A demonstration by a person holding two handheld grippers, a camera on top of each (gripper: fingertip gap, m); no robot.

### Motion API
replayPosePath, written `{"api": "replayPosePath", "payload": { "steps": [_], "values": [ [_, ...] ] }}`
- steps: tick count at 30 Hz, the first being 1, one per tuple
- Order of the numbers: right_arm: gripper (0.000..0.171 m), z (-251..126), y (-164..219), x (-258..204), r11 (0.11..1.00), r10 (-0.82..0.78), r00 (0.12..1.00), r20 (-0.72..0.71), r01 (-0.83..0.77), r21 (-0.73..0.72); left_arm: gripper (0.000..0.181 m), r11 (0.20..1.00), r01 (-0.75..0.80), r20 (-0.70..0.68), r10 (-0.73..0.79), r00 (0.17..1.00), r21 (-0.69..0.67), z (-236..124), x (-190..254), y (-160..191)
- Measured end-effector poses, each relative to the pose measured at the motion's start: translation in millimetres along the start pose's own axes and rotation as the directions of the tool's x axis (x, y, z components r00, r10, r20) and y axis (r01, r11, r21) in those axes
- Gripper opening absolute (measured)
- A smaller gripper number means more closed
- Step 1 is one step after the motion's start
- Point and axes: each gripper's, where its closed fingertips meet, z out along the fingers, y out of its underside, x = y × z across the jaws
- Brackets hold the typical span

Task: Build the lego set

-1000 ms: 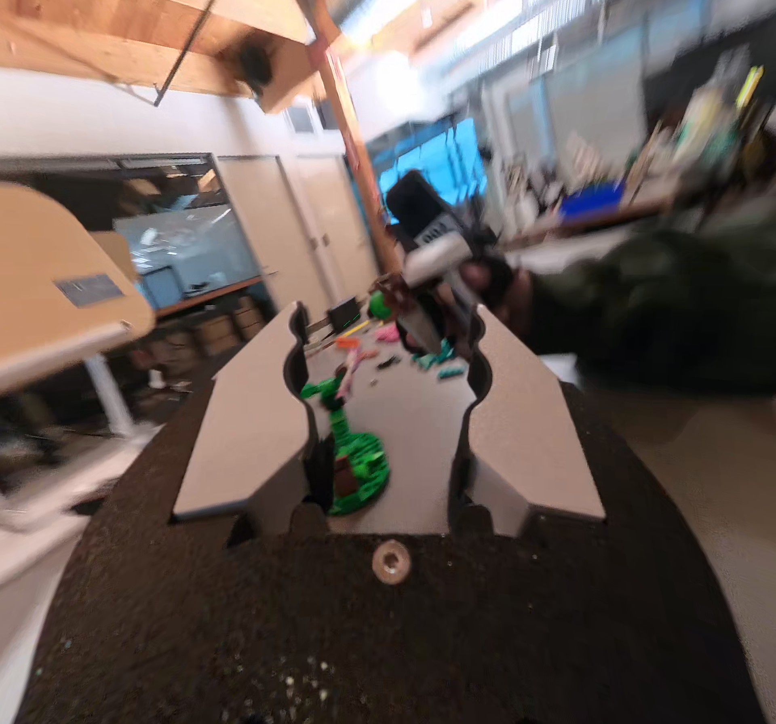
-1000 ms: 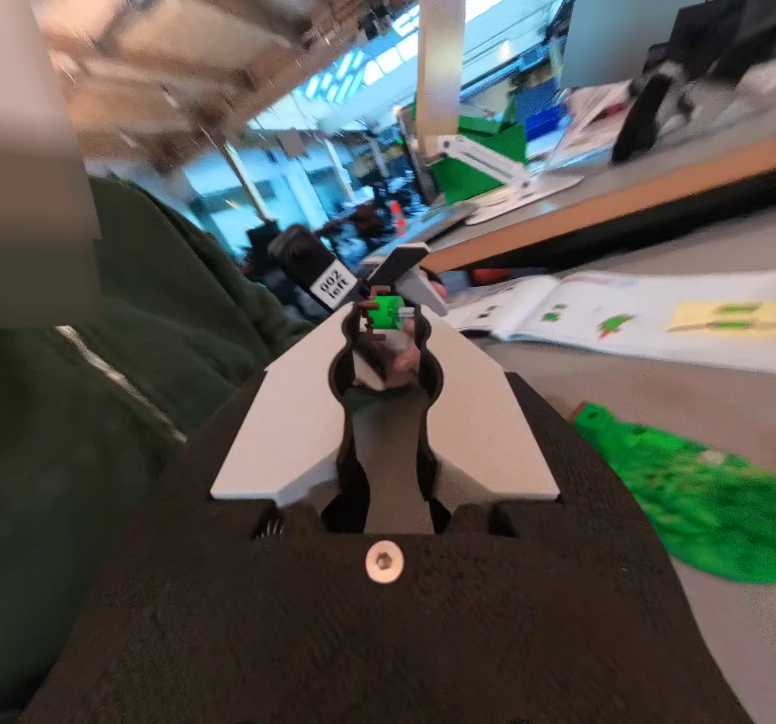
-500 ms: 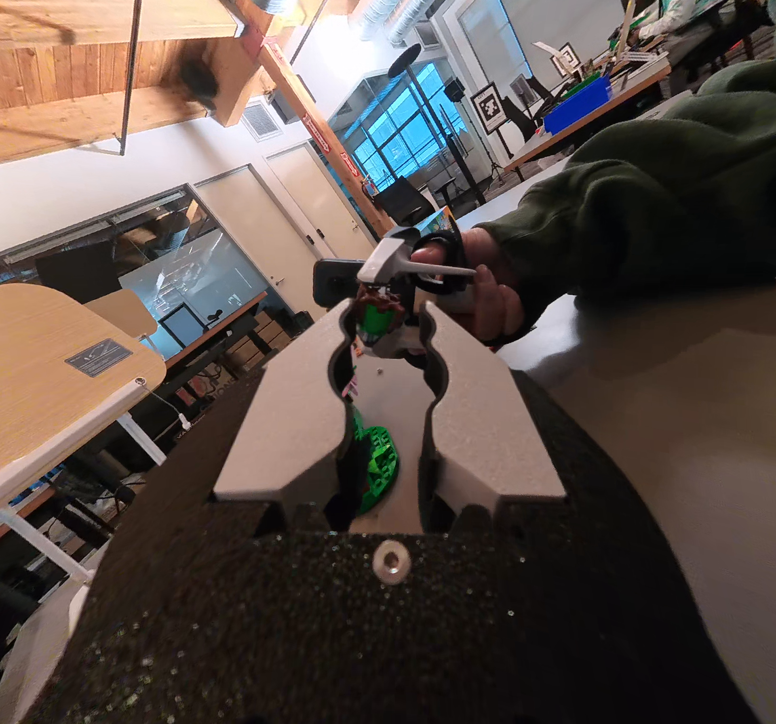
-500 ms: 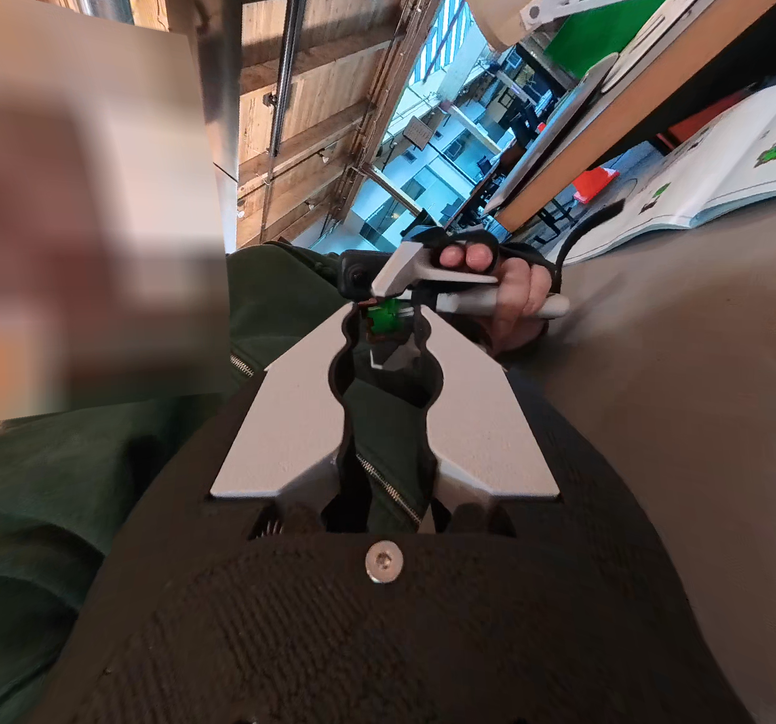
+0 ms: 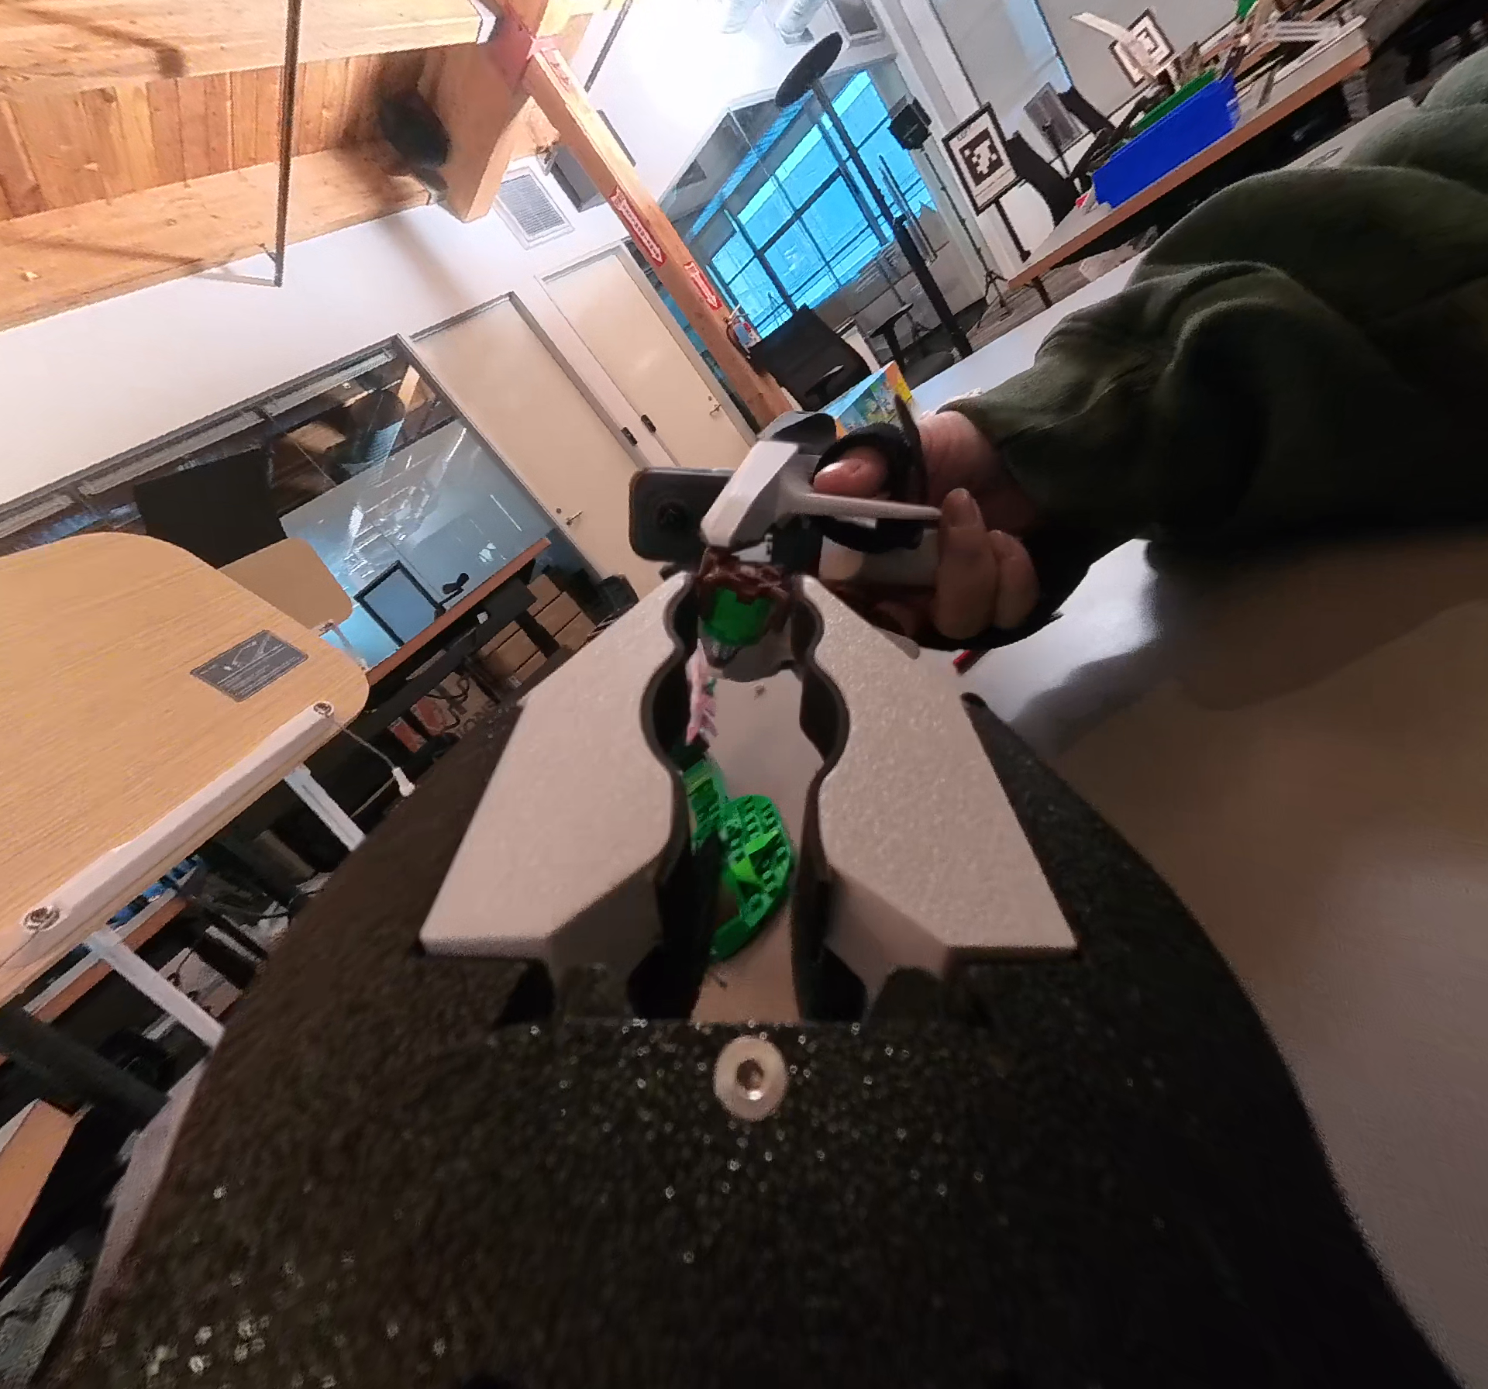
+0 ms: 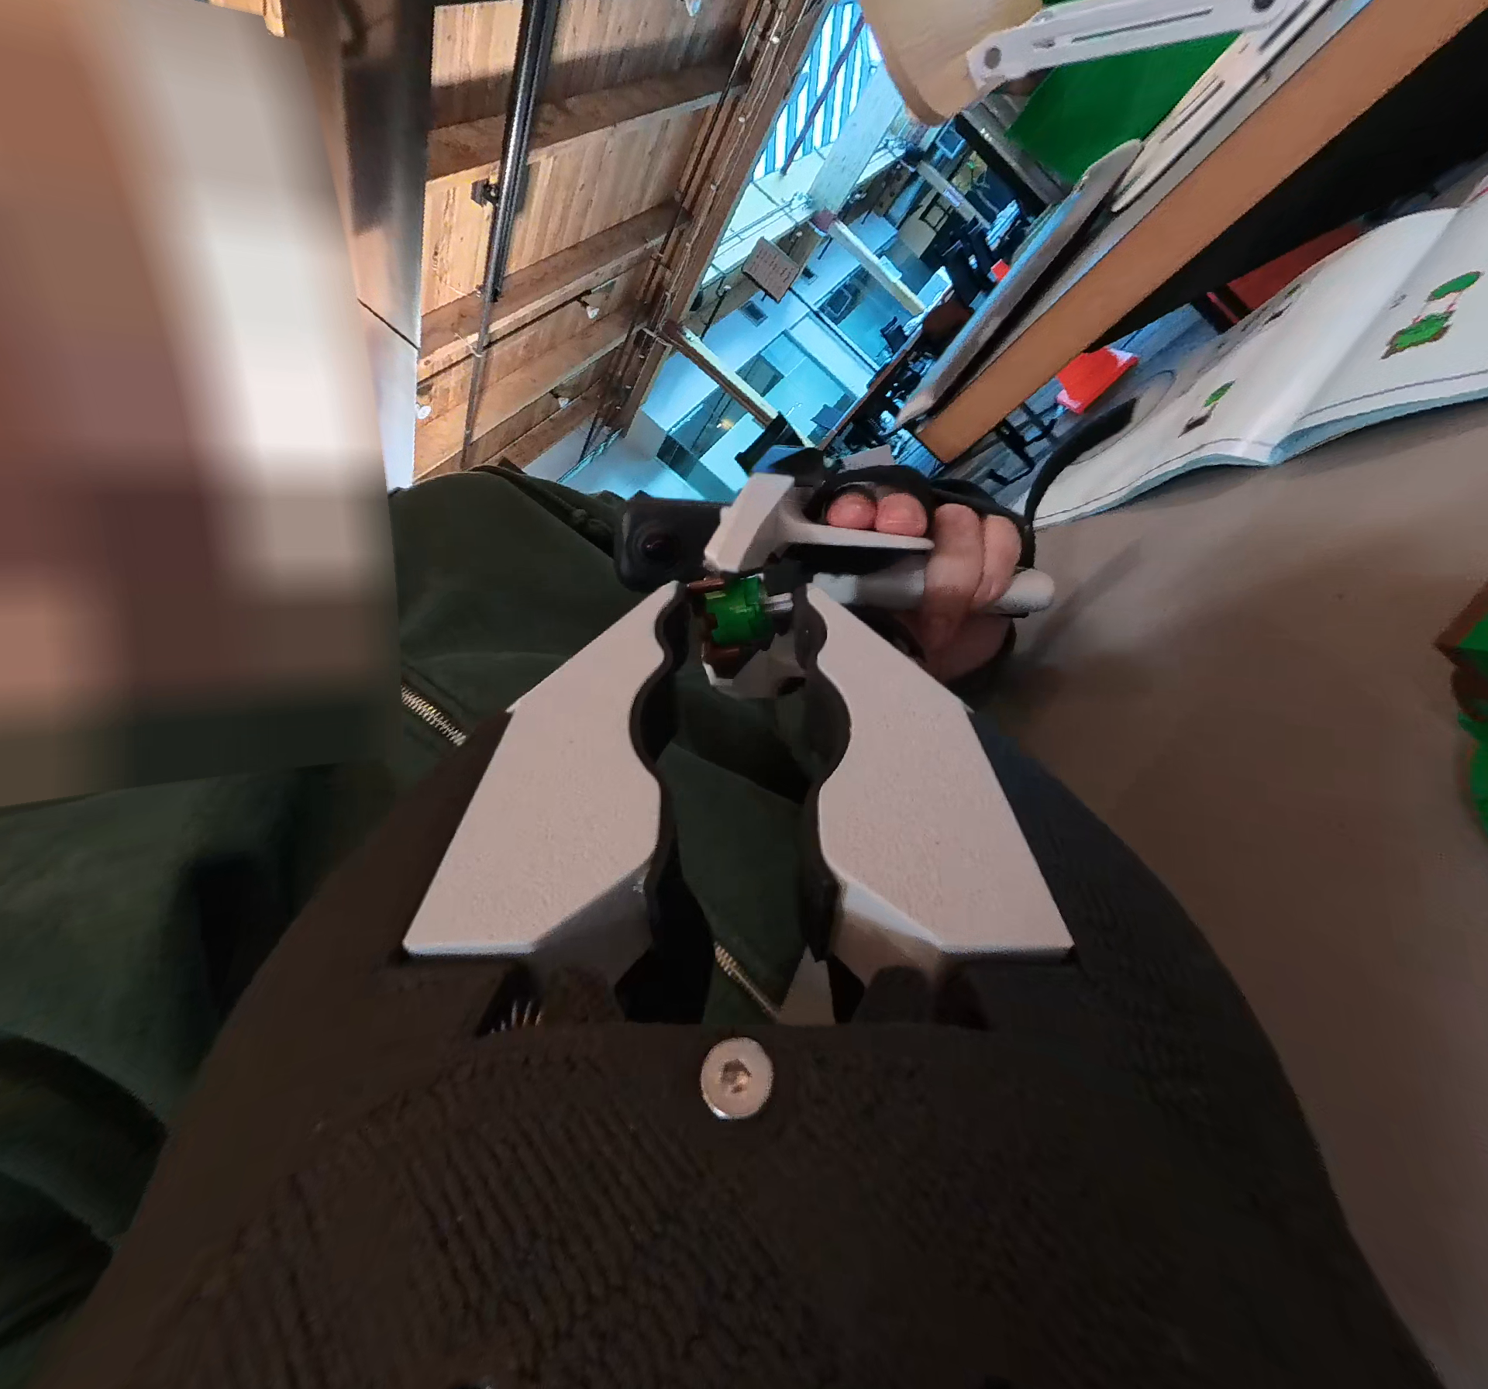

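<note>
Both sets of fingers now meet tip to tip over one small green and brown piece (image 5: 734,611), raised above the desk (image 5: 1256,948). A second ago the left gripper (image 5: 745,609) stood wide open over the green base (image 5: 745,875), with the other gripper well apart from it; since then its fingers have narrowed and it has risen to meet the right gripper (image 6: 741,617). In the left wrist view, the piece sits right at the left fingers' tips, with the right gripper's tips touching it from the far side. In the right wrist view, the same piece sits between the right fingers' tips, which look closed on it. Whether the left fingers actually pinch it or only frame it, I cannot tell.

My reading: this is a mid-air join or hand-over, with the piece being pressed or passed between the two tools. The base, with a thin pink part (image 5: 702,706) standing over it, lies on the desk below and waits for the next addition. An open booklet (image 6: 1320,376) lies further back on the desk. Slipping is the likely risk, since so small a piece is held only at the very tips.
</note>
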Motion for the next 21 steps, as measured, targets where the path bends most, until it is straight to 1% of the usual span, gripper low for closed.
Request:
{"api": "replayPosePath", "payload": {
  "steps": [3,5,8,10,12,13,15,17,19,21],
  "values": [
    [0.033,-2,-7,7,0.997,-0.072,0.994,-0.083,0.074,0.024,0.02,1.0,-0.016,0.026,0.017,1.0,-0.022,0,-3,3],
    [0.034,-7,-17,7,0.987,-0.138,0.982,-0.129,0.147,0.061,0.02,0.999,-0.016,0.032,0.017,0.999,-0.028,0,-4,4],
    [0.037,-19,-36,7,0.942,-0.277,0.926,-0.255,0.314,0.116,0.02,0.999,-0.009,0.034,0.01,0.999,-0.037,1,-5,6],
    [0.037,-30,-50,6,0.877,-0.389,0.839,-0.379,0.463,0.125,0.02,0.999,0.004,0.031,-0.003,1.0,-0.041,1,-5,7],
    [0.037,-45,-66,5,0.784,-0.469,0.713,-0.522,0.607,0.125,0.02,0.999,0.02,0.03,-0.019,0.999,-0.041,1,-6,8],
    [0.036,-55,-74,4,0.732,-0.484,0.641,-0.595,0.669,0.126,0.02,0.999,0.029,0.029,-0.028,0.999,-0.042,1,-6,9],
    [0.033,-80,-89,0,0.636,-0.461,0.499,-0.734,0.763,0.119,0.02,0.998,0.045,0.029,-0.043,0.999,-0.043,1,-7,10],
    [0.03,-105,-99,-4,0.569,-0.402,0.392,-0.828,0.815,0.109,0.02,0.998,0.054,0.029,-0.053,0.998,-0.041,1,-7,10],
    [0.029,-121,-105,-11,0.523,-0.355,0.334,-0.873,0.845,0.111,0.02,0.998,0.057,0.027,-0.056,0.998,-0.041,1,-7,10],
    [0.027,-129,-107,-17,0.491,-0.333,0.323,-0.886,0.861,0.13,0.02,0.998,0.056,0.026,-0.055,0.998,-0.042,1,-7,10]
  ]
}}
